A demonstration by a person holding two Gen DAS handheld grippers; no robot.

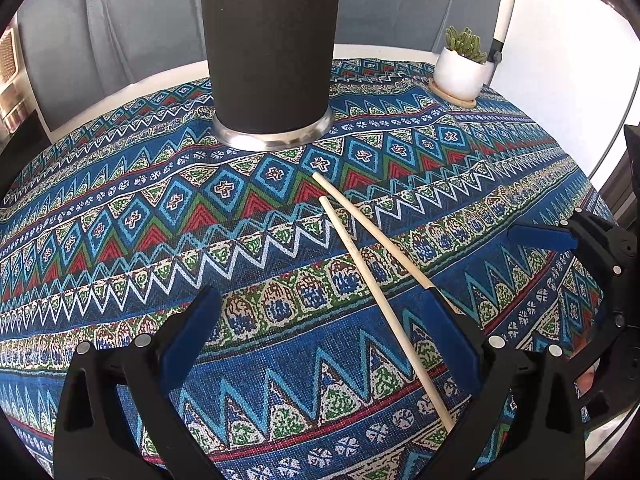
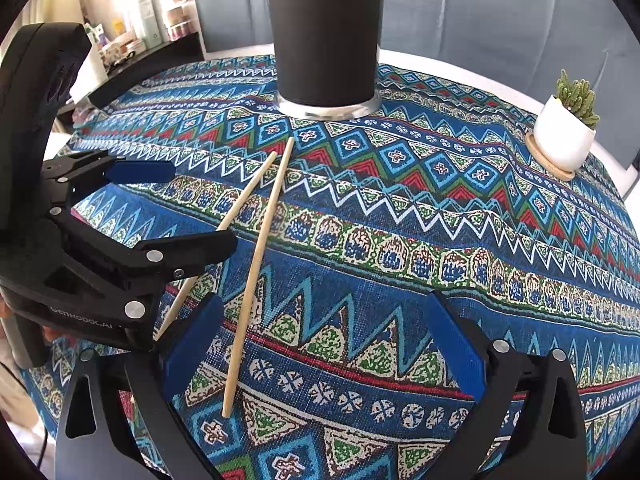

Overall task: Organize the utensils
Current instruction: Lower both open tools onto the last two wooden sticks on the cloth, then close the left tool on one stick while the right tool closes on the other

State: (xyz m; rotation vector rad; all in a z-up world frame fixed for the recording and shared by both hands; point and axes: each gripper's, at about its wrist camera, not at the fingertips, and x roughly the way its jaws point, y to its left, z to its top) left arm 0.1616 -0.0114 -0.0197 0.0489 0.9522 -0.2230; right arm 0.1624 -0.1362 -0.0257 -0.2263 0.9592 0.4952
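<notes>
Left gripper [image 1: 316,332] spread wide, empty, low over the cloth [image 1: 120,248]. Two chopsticks [image 2: 260,256] lie loose in front of the cup [image 2: 326,32], tips toward its base, splaying apart away from it. Right gripper [image 2: 324,340] gapes wide too, nothing in it. Risk: thin, smooth, round wooden sticks could roll or scissor off if pinched unevenly on the woven fabric. The cup is tall, matte black, steel-ringed; its mouth is out of view, probably open.

tumbler [image 1: 271,52]: top cut off by both views' upper edge
far chopstick [image 2: 240,208]: lower length hidden behind left hand-held gripper [image 2: 168,204]
</notes>
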